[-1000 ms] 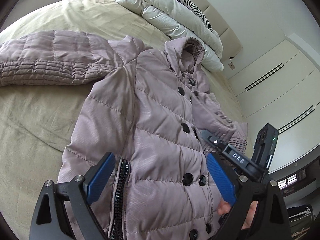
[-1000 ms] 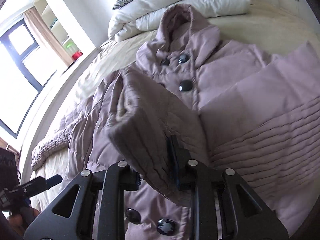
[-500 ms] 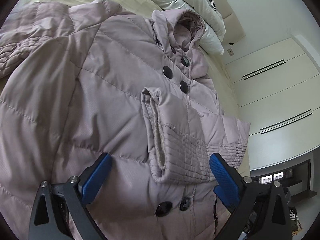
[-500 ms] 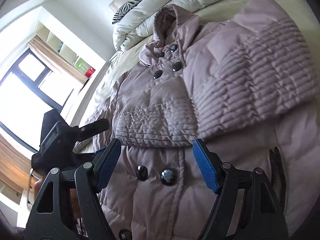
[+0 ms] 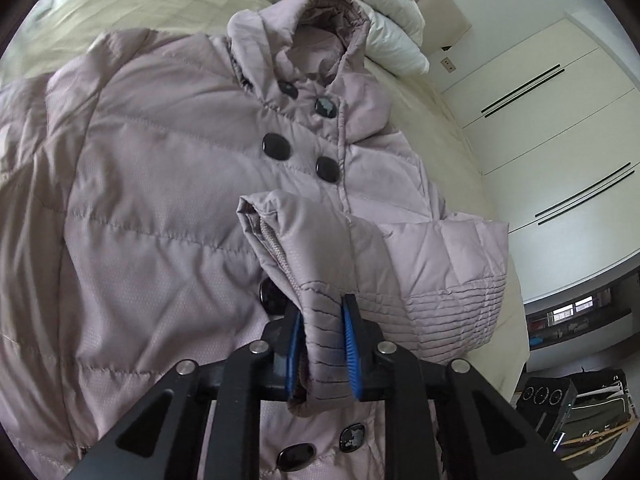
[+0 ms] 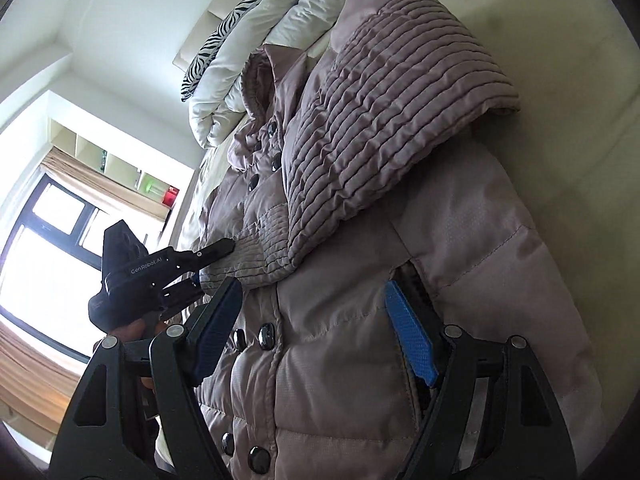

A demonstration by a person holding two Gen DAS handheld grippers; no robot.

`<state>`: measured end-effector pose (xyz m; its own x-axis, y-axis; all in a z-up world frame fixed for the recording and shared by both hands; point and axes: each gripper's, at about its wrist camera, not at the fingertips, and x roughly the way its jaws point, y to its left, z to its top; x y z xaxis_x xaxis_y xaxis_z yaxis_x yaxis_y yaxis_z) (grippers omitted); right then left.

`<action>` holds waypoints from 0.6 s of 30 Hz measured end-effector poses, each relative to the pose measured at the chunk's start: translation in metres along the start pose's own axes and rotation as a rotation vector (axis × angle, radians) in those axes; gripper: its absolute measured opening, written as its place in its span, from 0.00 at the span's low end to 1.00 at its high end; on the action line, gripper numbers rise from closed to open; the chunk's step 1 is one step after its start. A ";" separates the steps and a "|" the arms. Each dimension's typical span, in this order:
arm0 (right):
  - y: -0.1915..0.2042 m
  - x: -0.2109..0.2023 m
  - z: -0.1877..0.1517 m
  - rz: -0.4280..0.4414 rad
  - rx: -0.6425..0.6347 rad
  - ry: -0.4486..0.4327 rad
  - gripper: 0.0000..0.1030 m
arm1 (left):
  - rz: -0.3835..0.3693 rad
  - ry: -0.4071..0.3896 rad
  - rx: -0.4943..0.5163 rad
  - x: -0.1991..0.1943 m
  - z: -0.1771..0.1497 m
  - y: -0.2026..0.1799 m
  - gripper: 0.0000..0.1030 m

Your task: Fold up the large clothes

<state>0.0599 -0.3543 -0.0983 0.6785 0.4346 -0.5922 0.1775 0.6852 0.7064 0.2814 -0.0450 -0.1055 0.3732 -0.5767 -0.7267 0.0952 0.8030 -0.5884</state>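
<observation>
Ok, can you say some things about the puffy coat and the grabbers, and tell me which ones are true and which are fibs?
1. The left gripper is pinching a sleeve cuff. True.
2. The right gripper is squeezed shut. False: it is open over the coat.
3. The coat has dark buttons. True.
4. The coat lies on a wooden floor. False: it lies on a bed.

Bare bedsheet (image 6: 580,160) beside jacket (image 6: 460,220)
</observation>
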 end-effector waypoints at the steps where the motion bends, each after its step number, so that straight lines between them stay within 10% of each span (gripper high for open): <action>1: -0.003 -0.002 0.001 0.010 0.013 -0.004 0.72 | -0.002 -0.027 0.001 -0.010 0.007 -0.001 0.19; 18: -0.028 0.033 0.067 0.239 0.417 -0.060 0.78 | -0.044 -0.398 -0.103 -0.173 0.086 0.046 0.18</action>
<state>0.1252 -0.3980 -0.1117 0.7730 0.5084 -0.3795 0.2739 0.2721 0.9224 0.3008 0.1047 0.0243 0.7005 -0.4908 -0.5180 0.0339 0.7480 -0.6629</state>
